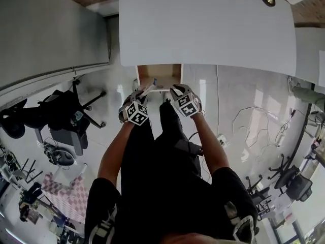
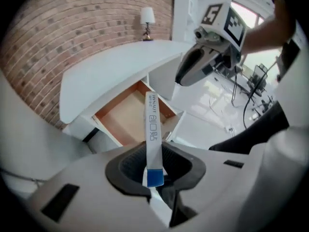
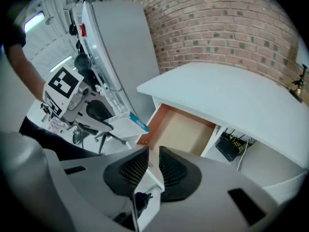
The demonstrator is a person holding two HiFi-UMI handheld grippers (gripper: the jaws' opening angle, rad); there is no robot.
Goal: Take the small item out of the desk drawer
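The left gripper is clenching a slim white box over the open drawer, while the right gripper is pinching the drawer front.

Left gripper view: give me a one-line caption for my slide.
Left gripper clamps a slim white box with a blue end, the open desk drawer beyond, right gripper alongside.

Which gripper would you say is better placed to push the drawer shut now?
Probably right. The right gripper has its jaws closed on the drawer front and can push it in, while the left gripper is holding the small white box.
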